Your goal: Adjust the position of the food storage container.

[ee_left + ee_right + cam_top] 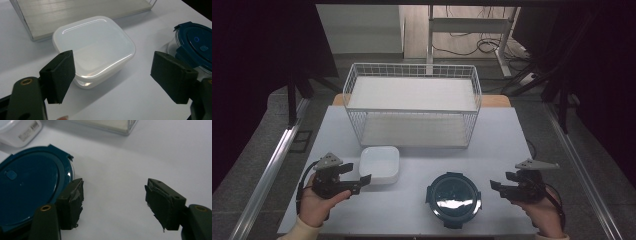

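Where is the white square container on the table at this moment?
In the high view, the white square container sits left of centre, before the wire basket, beside the left tongs.

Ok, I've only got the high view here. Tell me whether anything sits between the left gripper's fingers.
Observer: Nothing does. The left gripper is open, and the white box lies ahead of its fingers.
Operator: Now check the right gripper's pads.
Observer: The right gripper is open over the bare table; its pads are torn and frayed at the edges.
Operator: Describe the round tub's body.
Observer: The round tub has a clear wall under its blue lid.
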